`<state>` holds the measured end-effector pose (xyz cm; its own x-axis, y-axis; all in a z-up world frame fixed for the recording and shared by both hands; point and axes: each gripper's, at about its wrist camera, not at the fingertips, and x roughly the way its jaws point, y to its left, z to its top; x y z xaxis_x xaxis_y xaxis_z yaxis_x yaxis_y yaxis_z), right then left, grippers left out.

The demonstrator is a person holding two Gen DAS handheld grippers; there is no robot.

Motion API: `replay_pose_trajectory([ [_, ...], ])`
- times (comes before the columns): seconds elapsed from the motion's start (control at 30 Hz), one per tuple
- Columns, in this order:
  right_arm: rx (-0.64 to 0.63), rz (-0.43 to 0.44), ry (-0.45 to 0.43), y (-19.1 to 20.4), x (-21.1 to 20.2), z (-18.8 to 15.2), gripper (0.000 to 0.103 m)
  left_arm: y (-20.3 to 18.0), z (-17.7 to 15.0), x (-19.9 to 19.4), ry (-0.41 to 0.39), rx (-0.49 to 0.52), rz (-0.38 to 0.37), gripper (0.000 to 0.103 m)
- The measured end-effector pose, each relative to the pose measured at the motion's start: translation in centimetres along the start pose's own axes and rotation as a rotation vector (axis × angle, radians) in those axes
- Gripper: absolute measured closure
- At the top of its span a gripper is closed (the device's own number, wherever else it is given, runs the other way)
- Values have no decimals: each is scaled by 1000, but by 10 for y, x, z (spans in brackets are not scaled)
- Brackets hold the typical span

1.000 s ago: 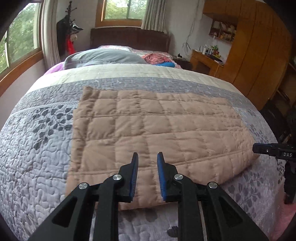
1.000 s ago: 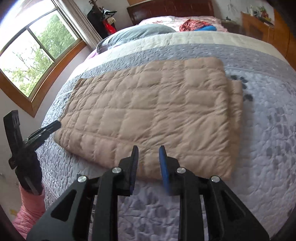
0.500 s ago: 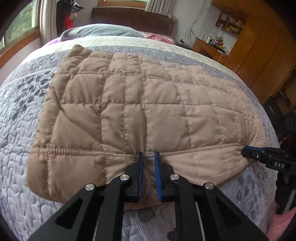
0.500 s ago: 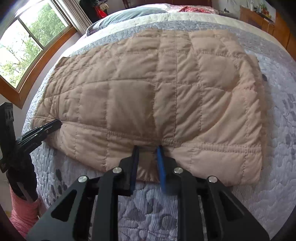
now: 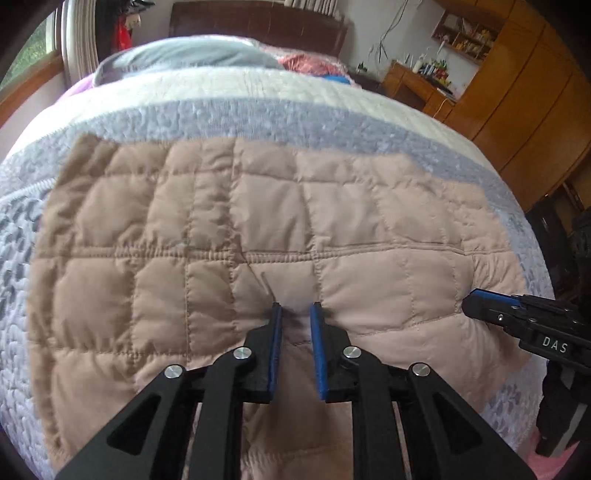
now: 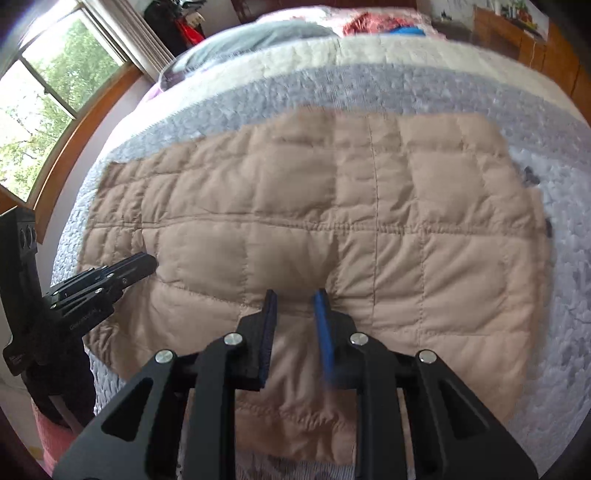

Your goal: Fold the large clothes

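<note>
We're looking down close along both grippers' fingers twd the headboard (image 5: pixel 258 18); both views are sharing the tan quilted garment (image 5: pixel 258 221) (image 6: pixel 332 203) & bed.

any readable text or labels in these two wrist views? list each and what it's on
"DAS": white letters on the black body of the right gripper, seen in the left wrist view.
Faint print on the body of the left gripper, in the right wrist view: too small and blurred to read.
Nothing else legible.
</note>
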<state>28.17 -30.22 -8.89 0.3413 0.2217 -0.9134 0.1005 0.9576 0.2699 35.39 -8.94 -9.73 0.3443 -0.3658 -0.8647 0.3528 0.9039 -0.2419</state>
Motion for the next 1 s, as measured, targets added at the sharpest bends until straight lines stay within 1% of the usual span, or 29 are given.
replay_pose_trajectory([
  [0.07, 1, 0, 9, -4, 11, -3, 82, 3, -4, 5, -4, 8, -3, 87],
  [0.13, -10, -7, 10, -3, 14, -5, 82, 3, -7, 5, -5, 15, -1, 87],
  [0.2, -9, 12, 15, -5, 8, -6, 81, 6, -7, 0, 3, 0, -12, 87],
  [0.27, -14, 50, 5, -8, -5, -6, 78, 10, -7, -14, 10, -19, -36, 86],
  [0.3, -22, 66, -17, -13, -17, -8, 71, 15, -7, -25, -8, -20, -42, 83],
  [0.33, -26, 61, -47, -18, -28, -8, 59, 22, -10, -42, -46, -15, -35, 74],
  [0.37, -22, 43, -80, -27, -42, -11, 53, 30, -10, -53, -75, -15, -19, 61],
  [0.4, 1, 24, -118, -41, -57, -13, 46, 42, -12, -67, -106, -22, 0, 57],
  [0.47, 44, 9, -149, -66, -74, -13, 39, 70, -16, -85, -128, -57, 22, 49],
  [0.5, 81, 2, -154, -84, -82, -14, 32, 86, -17, -91, -125, -80, 32, 46],
  [0.53, 106, -4, -152, -98, -85, -15, 28, 105, -19, -95, -121, -106, 44, 40],
  [0.6, 160, -15, -139, -125, -85, -17, 26, 132, -22, -97, -109, -152, 57, 38],
  [0.63, 187, -7, -126, -138, -83, -17, 23, 147, -25, -95, -99, -183, 28, 37],
  [0.67, 207, 16, -113, -148, -77, -16, 22, 157, -27, -91, -88, -204, -29, 34],
  [0.7, 230, 49, -94, -158, -71, -16, 21, 168, -29, -87, -75, -228, -94, 34],
  [0.73, 242, 73, -80, -162, -66, -16, 21, 175, -31, -81, -63, -255, -165, 34],
  [0.8, 258, 135, -54, -169, -55, -15, 21, 178, -31, -67, -48, -271, -243, 32],
  [0.87, 265, 180, -35, -170, -44, -15, 21, 177, -30, -52, -29, -271, -279, 31],
  [0.9, 266, 188, -27, -170, -39, -15, 20, 175, -28, -43, -6, -264, -287, 31],
  [0.93, 266, 181, -22, -169, -37, -14, 20, 172, -26, -33, 23, -260, -293, 30],
  [0.97, 264, 172, -17, -169, -34, -12, 19, 170, -24, -25, 37, -262, -302, 27],
  [1.0, 261, 170, -11, -168, -29, -11, 19, 169, -23, -21, 28, -265, -311, 25],
])
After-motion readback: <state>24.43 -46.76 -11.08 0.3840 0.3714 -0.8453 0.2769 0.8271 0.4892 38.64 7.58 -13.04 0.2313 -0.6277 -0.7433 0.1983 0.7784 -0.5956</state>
